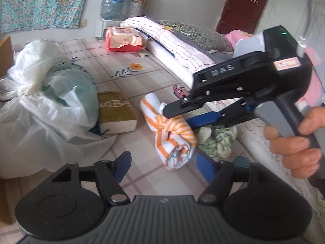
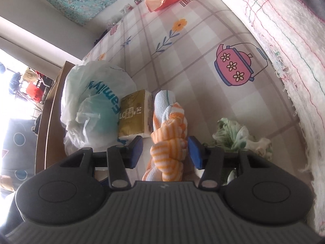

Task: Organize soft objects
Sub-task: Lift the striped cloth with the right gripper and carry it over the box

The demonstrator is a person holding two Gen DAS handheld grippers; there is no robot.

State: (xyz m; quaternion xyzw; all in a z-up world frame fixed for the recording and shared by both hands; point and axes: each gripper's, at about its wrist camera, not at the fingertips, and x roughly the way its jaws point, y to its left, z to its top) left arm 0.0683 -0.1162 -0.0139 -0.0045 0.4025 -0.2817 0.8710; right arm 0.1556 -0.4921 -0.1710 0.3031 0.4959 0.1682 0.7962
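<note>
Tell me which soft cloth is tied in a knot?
The orange-and-white striped towel; the crumpled green-and-white floral cloth beside it lies loose.

Daylight is flooding in from a bright window (image 2: 12, 85); a teal floral cloth (image 1: 40, 4) is hanging on the pale wall (image 1: 89, 14) near a brown door (image 1: 243, 4).

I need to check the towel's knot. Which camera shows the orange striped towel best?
The left wrist view: the orange striped towel shows whole, knot included. The right wrist view shows it foreshortened, its near end hidden.
</note>
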